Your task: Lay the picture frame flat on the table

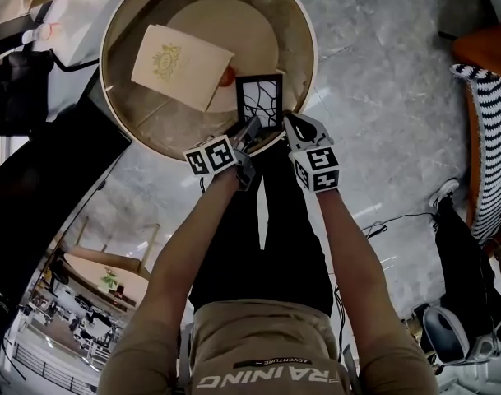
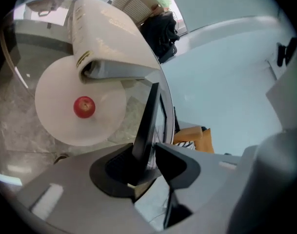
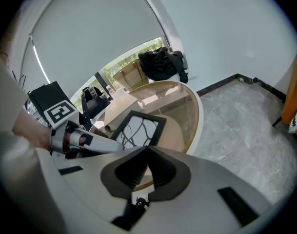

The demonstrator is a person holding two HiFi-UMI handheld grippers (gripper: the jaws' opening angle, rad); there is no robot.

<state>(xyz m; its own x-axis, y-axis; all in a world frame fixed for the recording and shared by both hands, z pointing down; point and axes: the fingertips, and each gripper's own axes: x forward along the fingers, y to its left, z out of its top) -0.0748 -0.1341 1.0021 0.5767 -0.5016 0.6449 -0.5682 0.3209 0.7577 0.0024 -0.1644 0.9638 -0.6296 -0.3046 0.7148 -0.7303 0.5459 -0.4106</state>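
A black picture frame point(image 1: 259, 99) with a white line drawing lies about flat on the round glass table point(image 1: 308, 48), close to its near rim. My left gripper point(image 1: 248, 130) is at the frame's near left corner. In the left gripper view the frame's edge point(image 2: 147, 121) runs between the jaws of my left gripper point(image 2: 146, 148), and a slim gap shows at the right pad, so they stand open around it. My right gripper point(image 1: 293, 122) hovers by the frame's near right corner. In the right gripper view that gripper point(image 3: 147, 148) has its tips together, empty, just short of the frame point(image 3: 138, 128).
A cream booklet point(image 1: 180, 64) lies on the glass to the left. Under the glass a red apple point(image 2: 84, 107) sits on a pale round shelf point(image 2: 55, 126). A striped chair point(image 1: 489, 130) stands at the right, a black bag point(image 3: 163, 65) beyond the table.
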